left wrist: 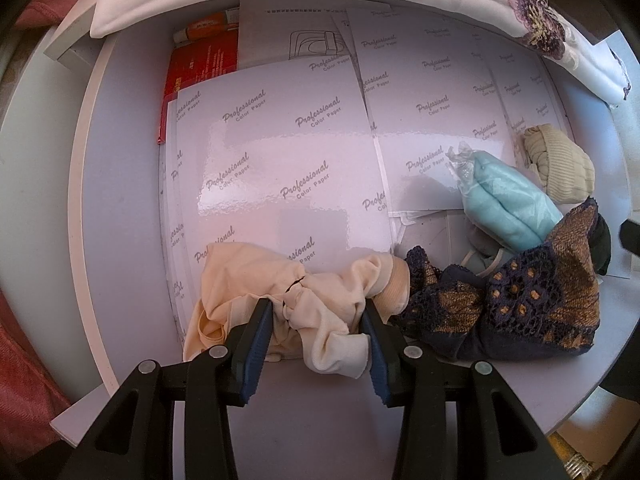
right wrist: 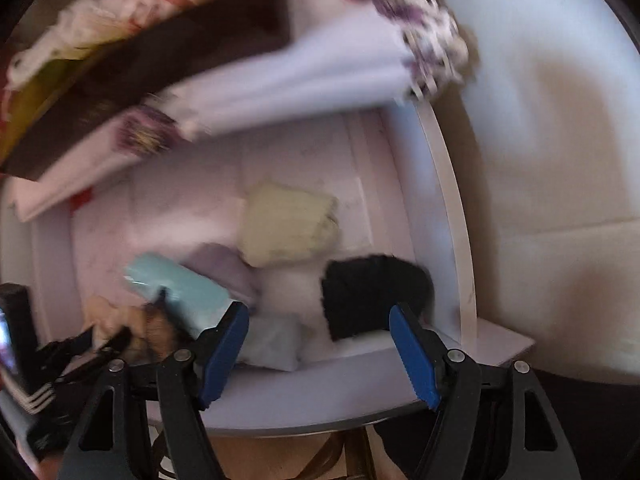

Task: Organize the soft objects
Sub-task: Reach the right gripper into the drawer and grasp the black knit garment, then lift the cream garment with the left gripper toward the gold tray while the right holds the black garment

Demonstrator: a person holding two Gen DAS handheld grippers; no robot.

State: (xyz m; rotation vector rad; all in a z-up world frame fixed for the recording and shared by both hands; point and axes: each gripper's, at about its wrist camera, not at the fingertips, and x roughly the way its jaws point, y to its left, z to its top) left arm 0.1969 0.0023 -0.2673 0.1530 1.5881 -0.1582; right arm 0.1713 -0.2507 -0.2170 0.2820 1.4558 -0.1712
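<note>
A crumpled cream garment (left wrist: 320, 300) lies at the near edge of a white drawer (left wrist: 120, 200), and my left gripper (left wrist: 316, 308) is shut on its bunched middle. Just right of it sits a navy lace garment (left wrist: 540, 300). Behind that lie a light blue bundle in clear wrap (left wrist: 504, 200) and a beige knit roll (left wrist: 560, 168). The right wrist view is blurred. There my right gripper (right wrist: 317, 310) hangs open over the drawer's near right corner with nothing between its fingers. A black cloth (right wrist: 368, 292) lies beyond its right finger, with the beige roll (right wrist: 288, 228) and the blue bundle (right wrist: 184, 292) further in.
Glossy sheets printed "Professional Color Paper" (left wrist: 280, 152) cover the drawer floor. A red box (left wrist: 200, 68) and an orange tube (left wrist: 204, 26) sit at the back left. A folded white cloth with purple flowers (left wrist: 536, 12) overhangs the back edge. Pink fabric (left wrist: 24, 380) lies outside on the left.
</note>
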